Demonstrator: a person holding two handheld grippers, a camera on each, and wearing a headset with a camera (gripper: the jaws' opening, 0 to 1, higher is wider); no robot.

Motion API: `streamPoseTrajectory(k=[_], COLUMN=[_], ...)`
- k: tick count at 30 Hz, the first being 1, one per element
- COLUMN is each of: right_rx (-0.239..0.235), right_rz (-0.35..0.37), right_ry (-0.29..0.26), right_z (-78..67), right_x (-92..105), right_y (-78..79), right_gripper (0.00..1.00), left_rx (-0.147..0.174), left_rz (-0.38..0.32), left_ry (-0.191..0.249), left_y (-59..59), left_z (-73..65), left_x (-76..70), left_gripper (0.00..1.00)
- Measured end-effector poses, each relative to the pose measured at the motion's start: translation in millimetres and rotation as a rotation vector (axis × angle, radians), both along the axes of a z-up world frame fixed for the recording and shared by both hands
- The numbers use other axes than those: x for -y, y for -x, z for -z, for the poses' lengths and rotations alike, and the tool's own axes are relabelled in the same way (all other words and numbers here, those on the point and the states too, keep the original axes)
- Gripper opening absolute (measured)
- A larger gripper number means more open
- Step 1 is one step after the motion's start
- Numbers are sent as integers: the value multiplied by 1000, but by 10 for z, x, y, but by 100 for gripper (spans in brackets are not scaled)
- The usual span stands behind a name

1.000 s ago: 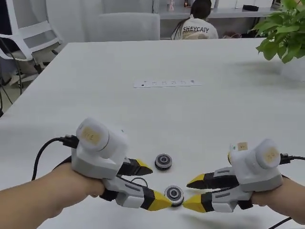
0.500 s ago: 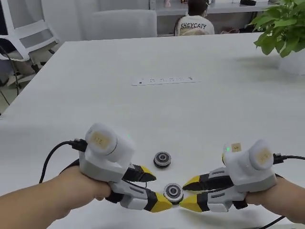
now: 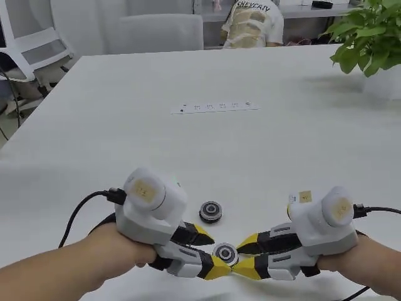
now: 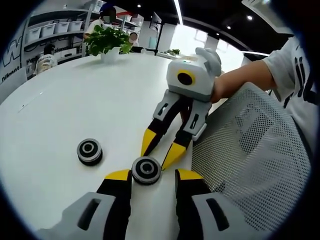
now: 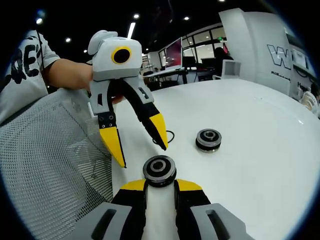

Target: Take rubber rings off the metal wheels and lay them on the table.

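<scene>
I'm bracketing the near wheel point(image 3: 225, 253) on the tabletop point(image 3: 282, 144) with the left claw point(image 3: 218, 254) and right claw point(image 3: 239, 258), both standing apart. The far wheel point(image 3: 210, 211) is waiting just beyond. Both are apparently still wearing their rings point(image 4: 88, 161), so everything's left.

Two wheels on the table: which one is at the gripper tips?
The nearer wheel, lying between the tips of the left gripper and the right gripper. The other wheel sits apart, beyond them.
</scene>
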State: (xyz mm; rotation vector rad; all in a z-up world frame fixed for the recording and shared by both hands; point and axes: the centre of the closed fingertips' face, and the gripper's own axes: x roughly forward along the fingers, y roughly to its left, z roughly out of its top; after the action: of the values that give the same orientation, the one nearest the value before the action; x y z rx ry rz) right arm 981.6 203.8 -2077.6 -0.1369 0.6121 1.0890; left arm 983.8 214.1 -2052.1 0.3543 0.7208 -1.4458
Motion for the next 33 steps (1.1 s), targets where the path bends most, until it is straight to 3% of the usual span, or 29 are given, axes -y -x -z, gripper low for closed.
streamPoseTrajectory(k=[10, 13, 16, 18, 25, 33], right_rx=[3, 3, 4, 5, 17, 23], right_rz=[5, 7, 6, 6, -3, -7], right_ry=[-3, -4, -3, -3, 5, 28], right_z=[-1, 0, 3, 3, 5, 19], right_x=[3, 1, 0, -1, -13, 17], right_y=[2, 0, -2, -2, 4, 5], right_gripper=[18, 18, 18, 18, 17, 12], left_rx=[21, 40, 96, 108, 198, 238], left_rz=[25, 26, 45, 58, 69, 81], left_ry=[-11, -12, -20, -20, -36, -22], left_y=[12, -14, -34, -5, -52, -52], left_z=[62, 71, 84, 88, 102, 99], left_x=[66, 81, 77, 85, 90, 87], left_gripper=[21, 17, 14, 13, 9, 7])
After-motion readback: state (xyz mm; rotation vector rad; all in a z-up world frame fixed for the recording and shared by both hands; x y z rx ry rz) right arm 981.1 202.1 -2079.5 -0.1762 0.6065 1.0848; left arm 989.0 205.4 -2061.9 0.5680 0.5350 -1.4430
